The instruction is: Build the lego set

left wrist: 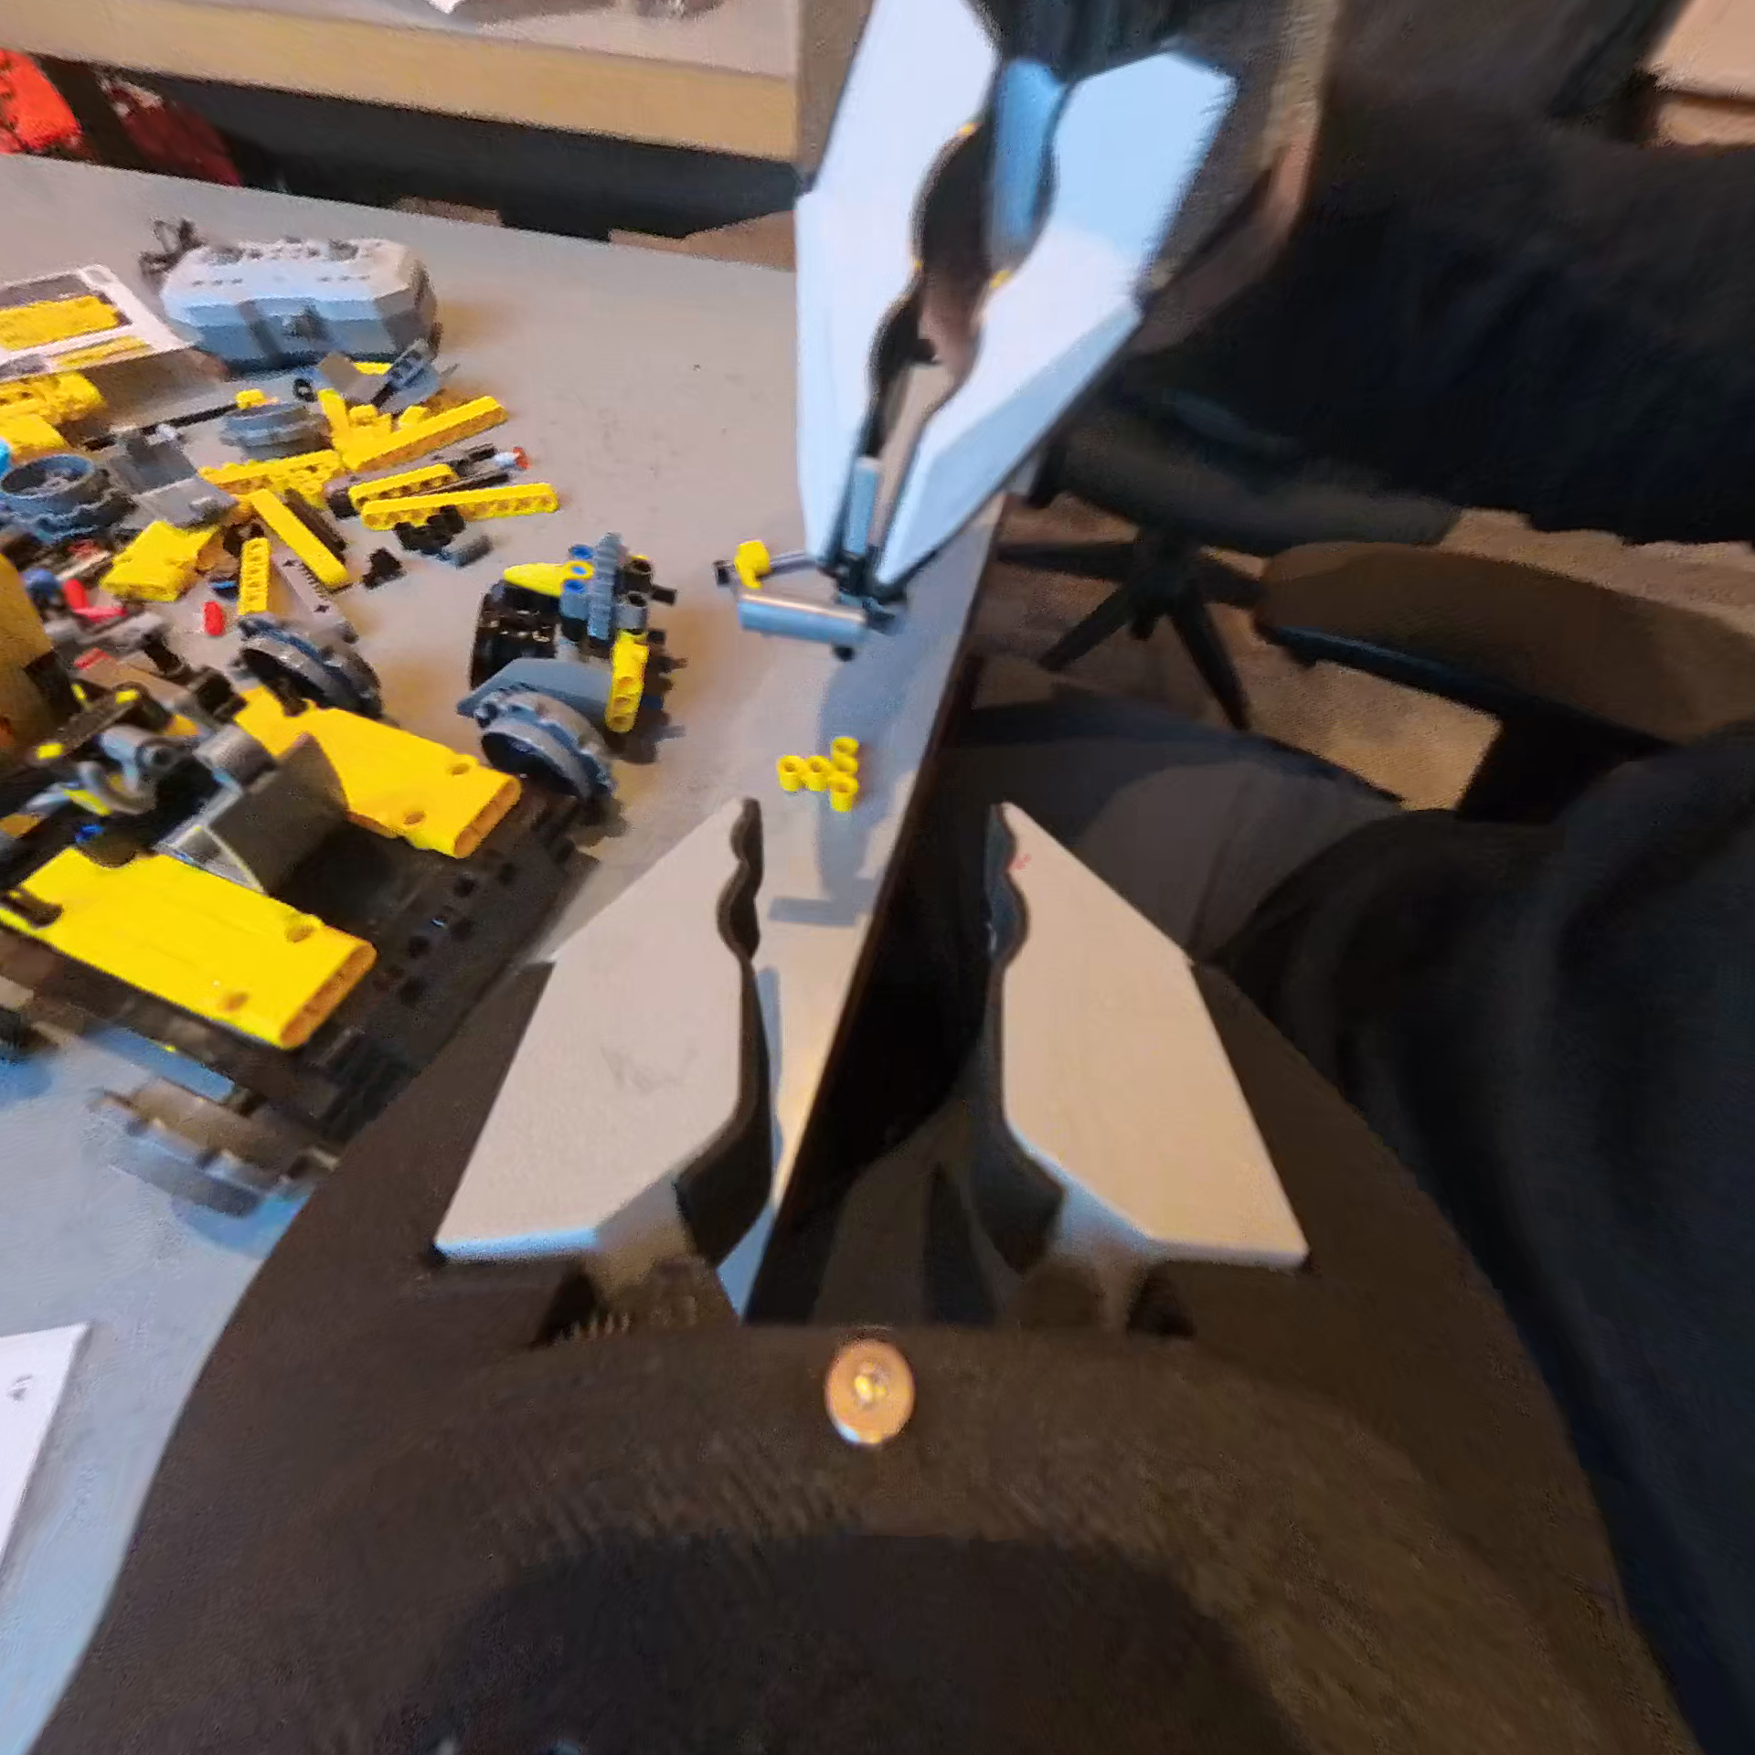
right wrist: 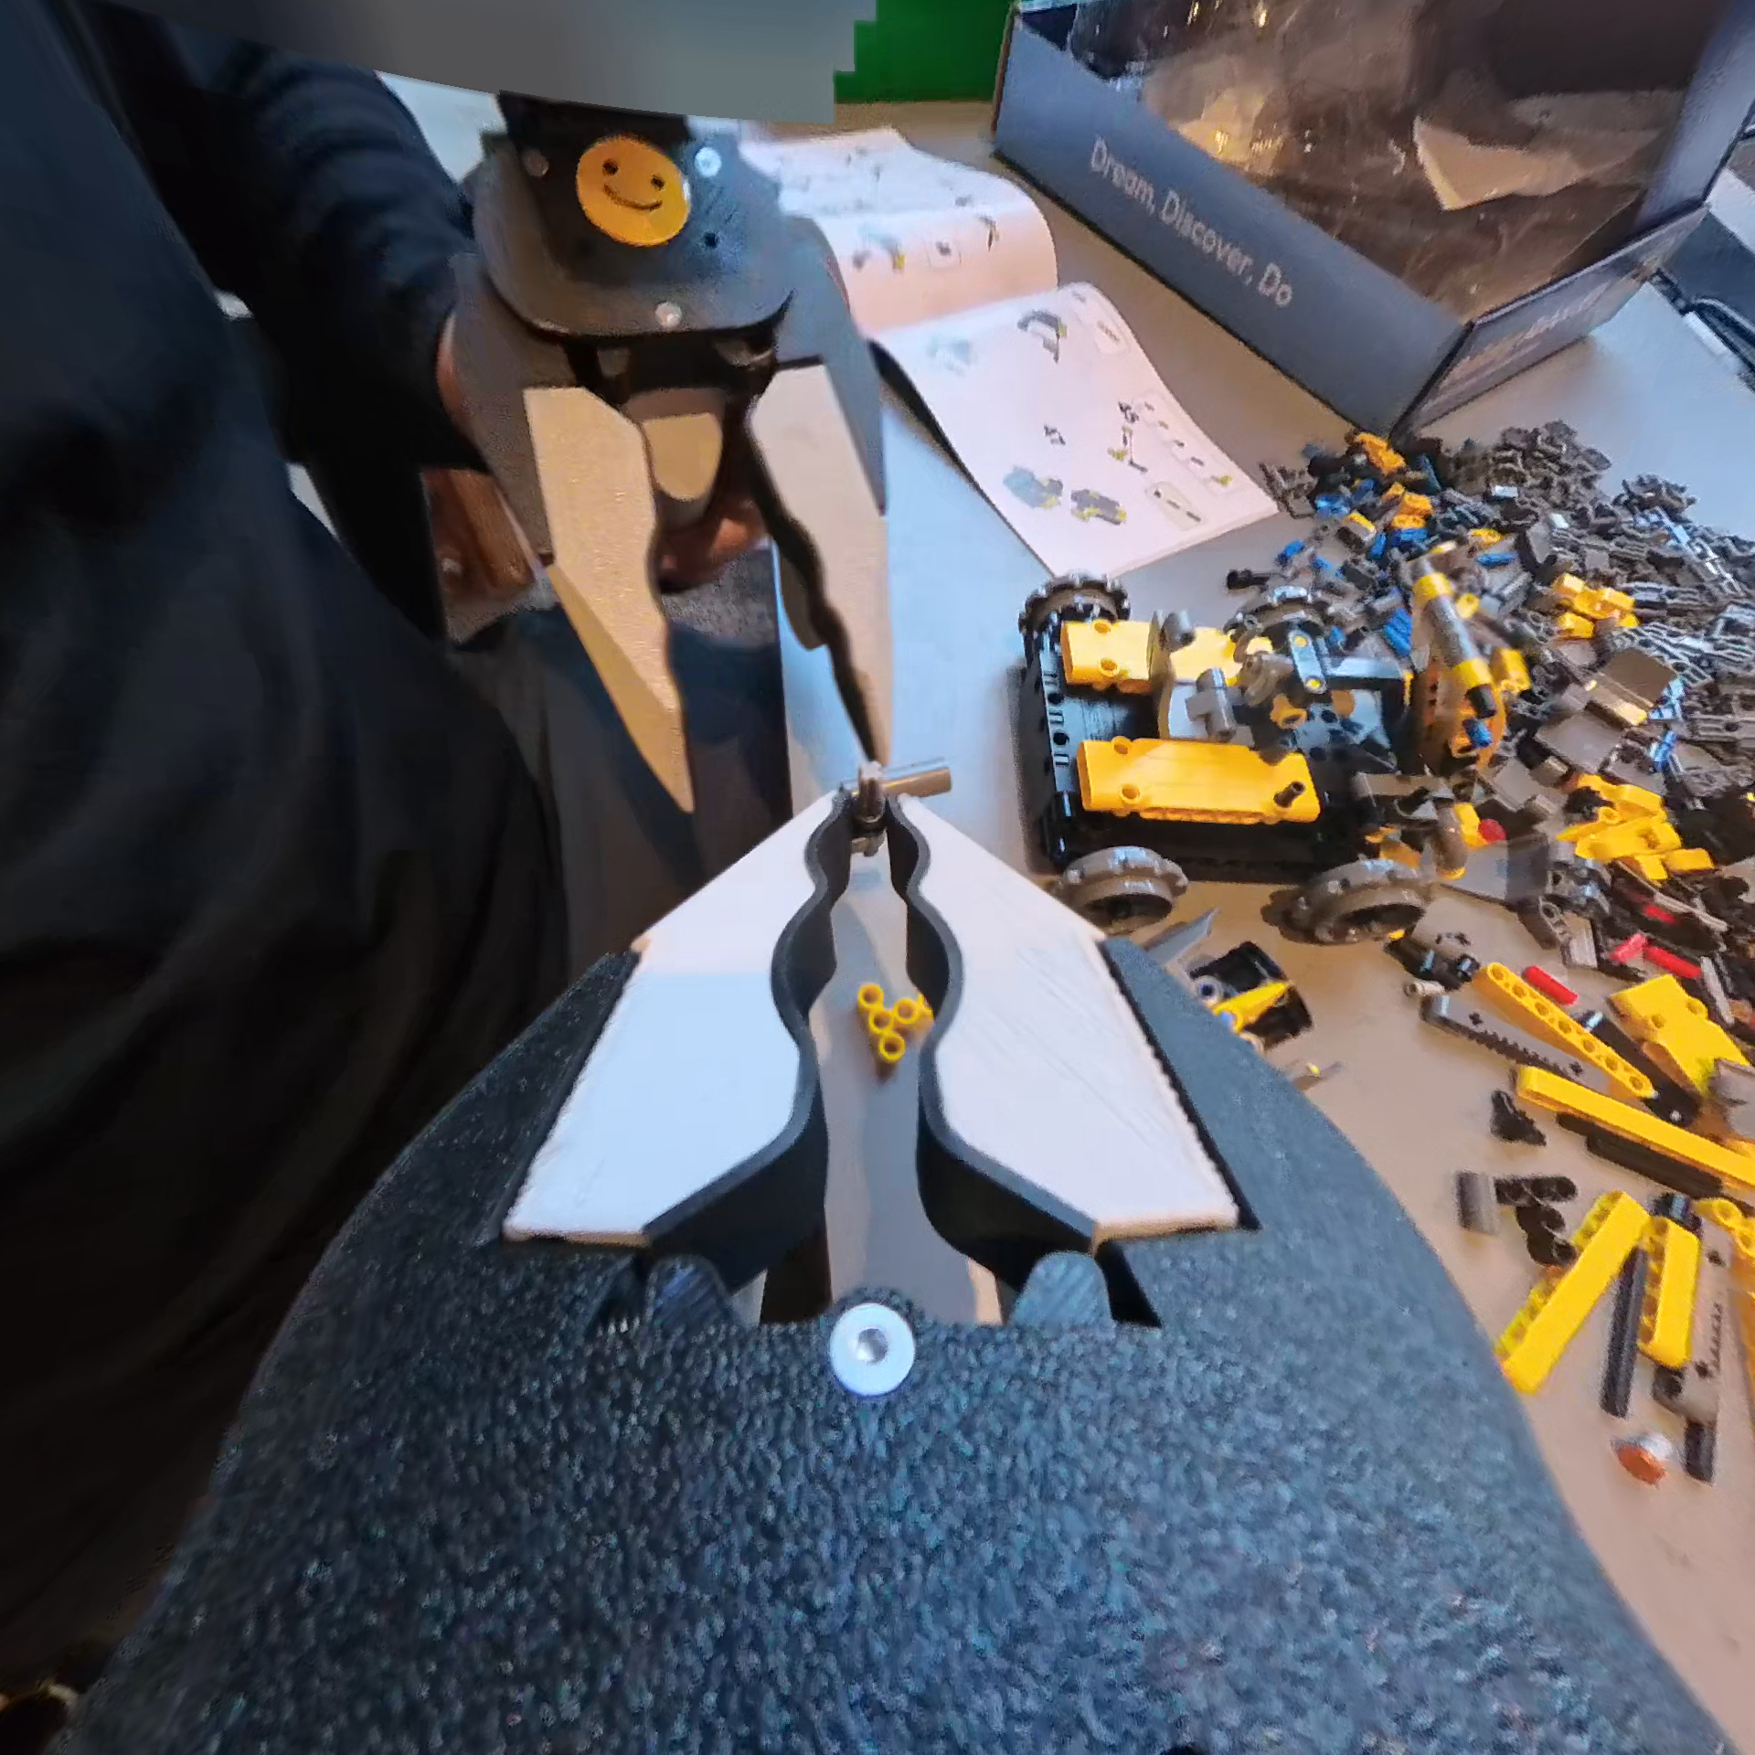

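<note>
My right gripper (right wrist: 869, 807) is shut on a small grey piece (right wrist: 902, 786), a short cylinder with an axle and a yellow connector. It holds the piece just above the grey table (left wrist: 665, 380), near the table's edge. The left wrist view shows this gripper (left wrist: 859, 589) from the front, with the grey piece (left wrist: 802, 617) at its tips. My left gripper (left wrist: 878, 826) is open and empty over the table edge; it also shows in the right wrist view (right wrist: 779, 769). A small yellow multi-hole connector (left wrist: 819, 771) lies on the table between the two grippers, and it shows in the right wrist view (right wrist: 893, 1021).
A partly built yellow and black vehicle (right wrist: 1197, 760) stands near a small wheel sub-assembly (left wrist: 570, 655). A pile of loose parts (right wrist: 1567, 665), an open booklet (right wrist: 1073, 427) and a dark box (right wrist: 1330, 190) lie beyond. A person in dark clothing and an office chair (left wrist: 1187, 589) are beside the table. Left tips to right tips: about 4 centimetres.
</note>
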Demonstrator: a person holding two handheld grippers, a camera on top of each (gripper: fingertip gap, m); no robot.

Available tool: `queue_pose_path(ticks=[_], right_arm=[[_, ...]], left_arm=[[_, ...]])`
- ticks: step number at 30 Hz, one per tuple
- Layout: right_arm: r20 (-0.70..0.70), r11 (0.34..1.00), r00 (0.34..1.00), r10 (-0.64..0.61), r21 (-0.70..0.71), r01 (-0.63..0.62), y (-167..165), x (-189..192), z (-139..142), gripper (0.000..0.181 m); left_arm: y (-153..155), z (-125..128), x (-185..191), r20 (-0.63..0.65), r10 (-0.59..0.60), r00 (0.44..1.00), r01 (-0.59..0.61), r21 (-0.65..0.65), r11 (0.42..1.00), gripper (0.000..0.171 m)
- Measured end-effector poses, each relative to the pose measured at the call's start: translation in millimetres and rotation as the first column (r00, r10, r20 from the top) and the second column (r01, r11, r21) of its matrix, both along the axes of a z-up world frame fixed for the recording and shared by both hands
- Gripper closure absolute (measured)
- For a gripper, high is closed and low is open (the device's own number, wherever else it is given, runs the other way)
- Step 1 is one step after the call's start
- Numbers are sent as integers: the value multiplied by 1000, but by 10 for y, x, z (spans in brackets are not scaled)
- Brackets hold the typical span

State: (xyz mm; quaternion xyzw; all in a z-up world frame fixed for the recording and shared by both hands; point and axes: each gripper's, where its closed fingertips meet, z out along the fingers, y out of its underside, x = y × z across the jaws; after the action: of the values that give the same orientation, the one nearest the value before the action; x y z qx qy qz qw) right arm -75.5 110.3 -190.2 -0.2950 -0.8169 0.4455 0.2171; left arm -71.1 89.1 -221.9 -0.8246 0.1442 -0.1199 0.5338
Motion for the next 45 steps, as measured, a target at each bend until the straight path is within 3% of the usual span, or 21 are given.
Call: queue_pose_path(ticks=[5,9,16,21,28,36,45], right_arm=[[39,995,999,-10,-99,14,-86,-144,76,175],[67,998,998,-8,-66,12,-193,-317,60,175],[95,998,995,-36,-46,41,-226,-425,67,175],[87,997,994,-68,-40,72,-169,-323,16,175],[78,989,987,-141,-36,144,88,-105,-128,175],[48,976,984,-173,-123,178,379,150,-226,175],[28,958,983,-183,-218,185,517,184,-229,175]], left_arm=[[-143,129,162,-21,-72,997,73,66,995,129],[-196,82,192,-70,-89,994,94,67,993,131],[-197,130,53,-1,-64,998,64,46,997,129],[-178,94,-49,37,-32,999,31,28,999,128],[-133,-97,-115,-20,4,1000,-4,-16,1000,129],[-14,-215,-147,27,56,998,-54,-60,997,133],[77,-252,-246,-31,93,995,-95,-36,995,134]])
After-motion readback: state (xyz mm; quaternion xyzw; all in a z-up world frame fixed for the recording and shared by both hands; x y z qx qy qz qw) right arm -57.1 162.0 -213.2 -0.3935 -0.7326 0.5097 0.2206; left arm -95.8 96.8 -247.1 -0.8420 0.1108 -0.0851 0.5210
